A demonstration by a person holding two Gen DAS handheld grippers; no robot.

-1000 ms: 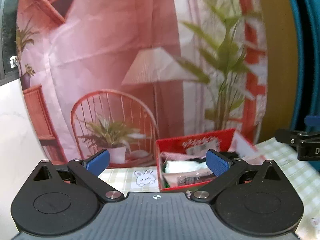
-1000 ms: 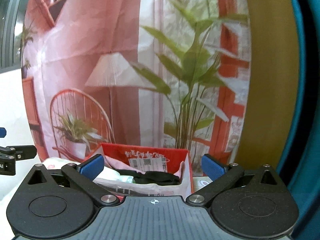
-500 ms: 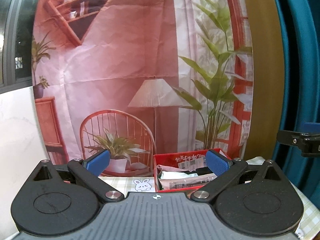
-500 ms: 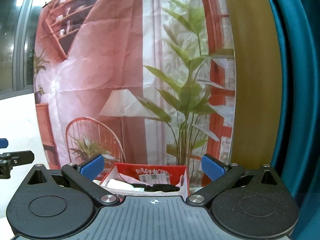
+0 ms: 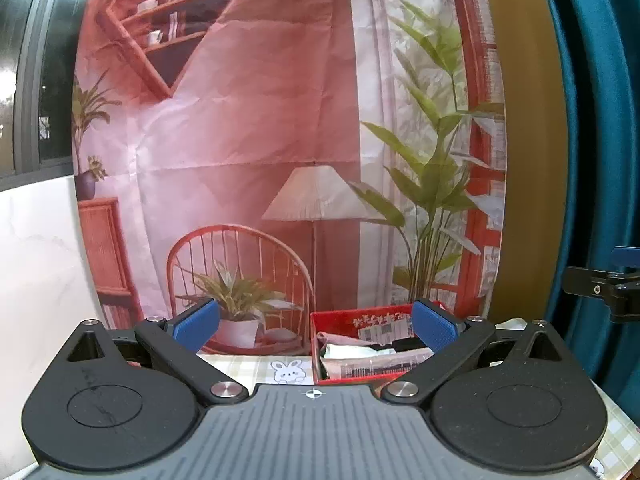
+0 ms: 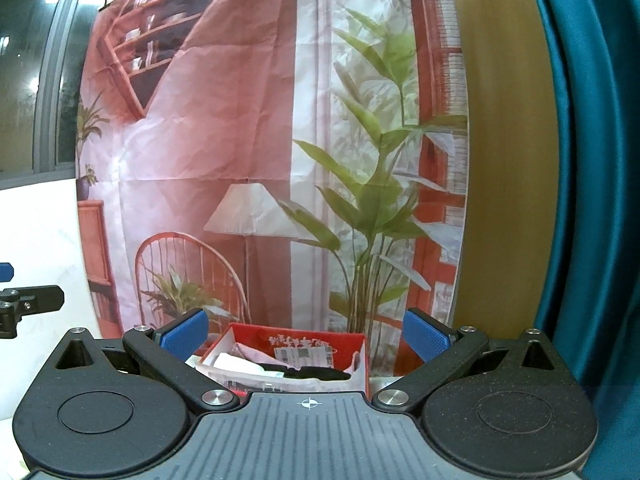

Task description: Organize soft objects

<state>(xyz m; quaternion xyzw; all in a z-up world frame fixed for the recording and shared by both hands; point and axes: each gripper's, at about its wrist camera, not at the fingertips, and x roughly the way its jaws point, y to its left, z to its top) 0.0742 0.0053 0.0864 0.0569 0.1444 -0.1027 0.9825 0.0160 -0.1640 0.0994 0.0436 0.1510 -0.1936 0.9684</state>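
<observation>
Two tongs (image 5: 315,326) (image 6: 306,334) spread wide and empty, red box (image 5: 360,316) crammed with crumpled soft packets (image 5: 376,364)

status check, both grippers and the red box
Left gripper open, empty. Right gripper open, empty. Red box ahead on the checked tablecloth, stuffed with soft items, untouched. Nothing in the way.

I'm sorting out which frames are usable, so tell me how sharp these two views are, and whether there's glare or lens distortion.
Left wrist view: sharp enough, red box clear, edges bowed by the fisheye, a little window glare at top left. Right wrist view: softer, the printed backdrop slightly smeared, bright reflections on the window glass, same barrel distortion. Both hand-held grippers are open and empty.
</observation>
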